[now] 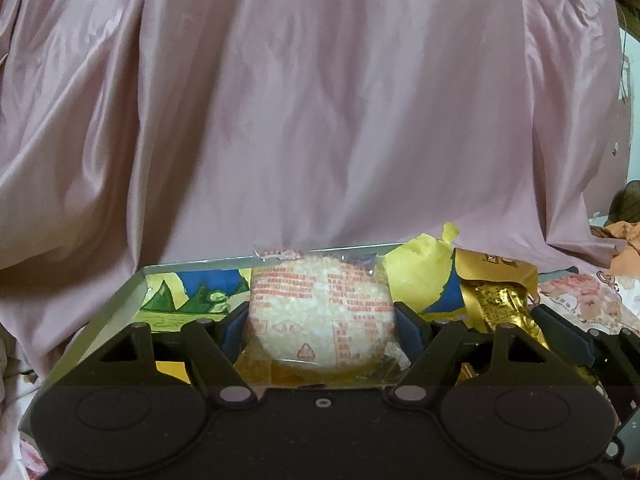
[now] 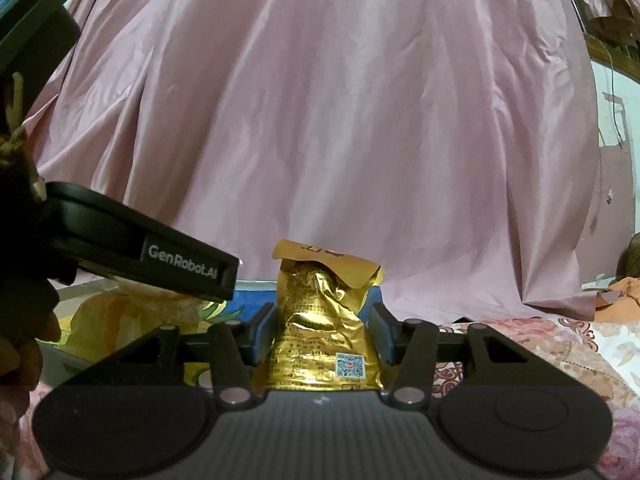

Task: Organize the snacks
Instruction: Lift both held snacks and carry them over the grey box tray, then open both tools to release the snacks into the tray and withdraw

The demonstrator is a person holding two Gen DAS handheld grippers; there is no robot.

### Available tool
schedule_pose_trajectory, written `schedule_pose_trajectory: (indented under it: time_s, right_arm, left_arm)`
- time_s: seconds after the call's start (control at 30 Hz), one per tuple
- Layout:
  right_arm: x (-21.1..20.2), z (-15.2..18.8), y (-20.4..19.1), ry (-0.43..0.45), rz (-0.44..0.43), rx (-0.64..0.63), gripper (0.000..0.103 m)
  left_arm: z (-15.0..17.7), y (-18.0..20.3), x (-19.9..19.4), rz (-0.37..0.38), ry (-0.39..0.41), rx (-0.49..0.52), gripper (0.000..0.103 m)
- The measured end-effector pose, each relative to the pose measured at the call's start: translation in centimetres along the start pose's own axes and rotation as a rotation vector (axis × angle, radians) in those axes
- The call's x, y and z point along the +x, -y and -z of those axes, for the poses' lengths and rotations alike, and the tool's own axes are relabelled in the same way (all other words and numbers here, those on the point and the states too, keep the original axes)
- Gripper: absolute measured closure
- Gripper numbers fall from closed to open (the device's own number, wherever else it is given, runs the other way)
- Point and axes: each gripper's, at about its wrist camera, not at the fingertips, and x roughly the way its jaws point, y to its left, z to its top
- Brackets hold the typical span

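Pink satin drapery (image 1: 320, 100) fills the backdrop above a floral bedspread (image 2: 560, 344), where a shallow tray (image 1: 120, 300) with a cartoon landscape printed inside waits at 6 o'clock in both views. Left tool (image 1: 320, 320) is closed about halfway on a round rice cracker in clear wrap (image 1: 320, 312), its blue pads pressing the packet's two sides over the tray. Right tool (image 2: 322, 328) is likewise narrowed on a crinkled gold foil snack packet (image 2: 320, 320), held upright at the tray's right end, with the left tool's body crossing at 9 o'clock. Both snacks look light. The cracker is probably brittle, so a gentle pinch across its edges suits it better than a hard squeeze; its film looks slick. The foil pouch is soft and crushable and gives under the pads; mid-body is the sound place to hold it. A yellow wrapper (image 1: 420, 272) lies in the tray between the two packets.
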Motion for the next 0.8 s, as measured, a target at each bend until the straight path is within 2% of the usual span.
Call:
schedule_pose_trajectory:
  time_s: [0.13,0.3,0.37,0.47,0.57,0.8]
  right_arm:
    - [0.0,0.2,-0.1,0.002,-0.001,-0.007,0.046]
    - [0.0,0.1,0.0,0.005,-0.007,-0.004,0.044]
    - [-0.1,0.1,0.0,0.001,-0.012,-0.002,0.036]
    - [-0.5,-0.2,-0.1,0.009,-0.013,-0.007,0.025]
    - [-1.4,-1.0,-0.4,0.025,-0.028,-0.014,0.015]
    - [-4.7,-2.7,-1.1,0.036,-0.037,-0.044,0.01]
  left_arm:
    - [0.2,-0.1,0.0,0.021,0.003,0.01,0.022]
    - [0.3,-0.5,-0.3,0.009,0.017,-0.001,0.013]
    - [0.2,-0.8,-0.7,0.003,0.032,-0.011,0.006]
    - [-0.1,-1.2,-1.7,0.003,0.056,-0.027,0.001]
    - [-0.5,-1.7,-2.9,0.006,0.072,-0.052,0.001]
    - [-1.6,-2.6,-7.6,0.001,0.116,-0.081,0.001]
